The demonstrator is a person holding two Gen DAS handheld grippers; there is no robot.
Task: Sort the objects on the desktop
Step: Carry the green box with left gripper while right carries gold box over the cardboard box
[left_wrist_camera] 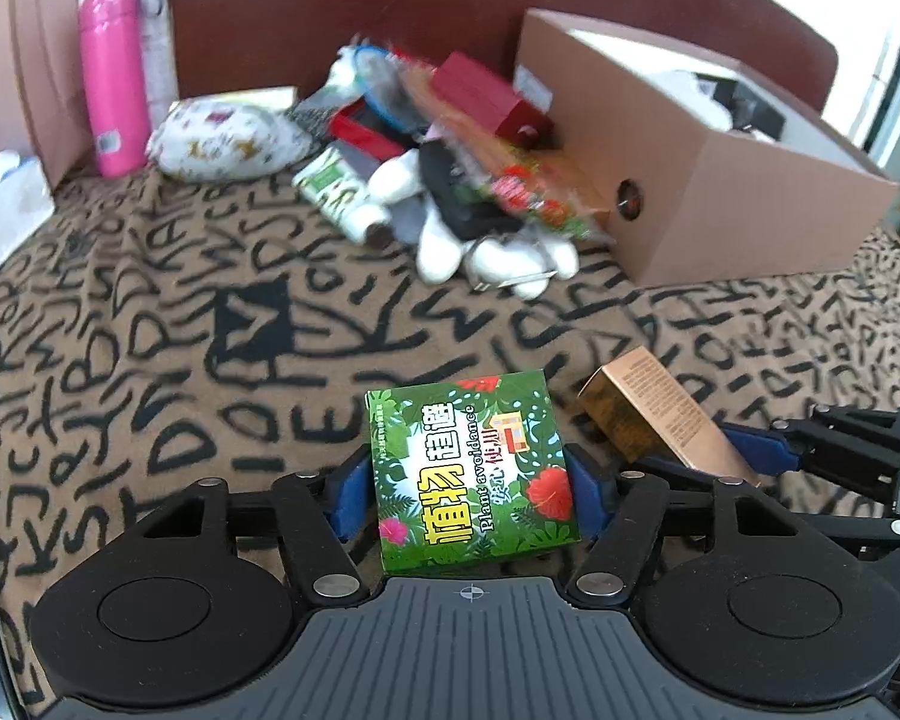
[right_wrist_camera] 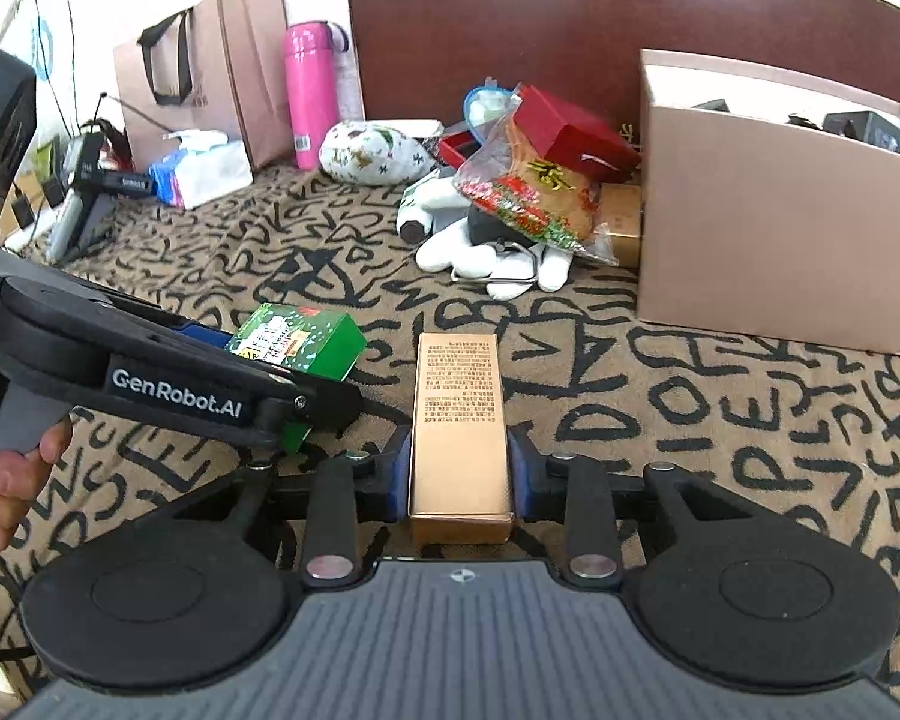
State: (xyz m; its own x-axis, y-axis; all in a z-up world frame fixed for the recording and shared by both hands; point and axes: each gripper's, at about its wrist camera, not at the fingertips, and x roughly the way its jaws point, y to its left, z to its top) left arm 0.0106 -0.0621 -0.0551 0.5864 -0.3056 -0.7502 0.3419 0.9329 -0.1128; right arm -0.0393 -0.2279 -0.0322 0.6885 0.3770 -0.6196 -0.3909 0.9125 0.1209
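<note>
My left gripper (left_wrist_camera: pixel 471 495) is shut on a green box with leaf print and red flowers (left_wrist_camera: pixel 471 468), held over the patterned cloth. The box also shows in the right wrist view (right_wrist_camera: pixel 297 345), with the left gripper (right_wrist_camera: pixel 258 381) around it. My right gripper (right_wrist_camera: pixel 459 474) is shut on a long gold box (right_wrist_camera: pixel 459 420); the box (left_wrist_camera: pixel 660 414) and the gripper (left_wrist_camera: pixel 711 447) also show at the right of the left wrist view. A pile of mixed objects (left_wrist_camera: pixel 450 168) lies at the back beside an open cardboard box (left_wrist_camera: pixel 720 180).
A pink bottle (left_wrist_camera: pixel 114 78), a white star-print pouch (left_wrist_camera: pixel 228 138) and a tissue pack (left_wrist_camera: pixel 0 204) sit at the back left. A paper bag (right_wrist_camera: pixel 210 66) stands behind them. A dark red headboard (right_wrist_camera: pixel 570 12) closes the back. The cloth (left_wrist_camera: pixel 150 360) covers the surface.
</note>
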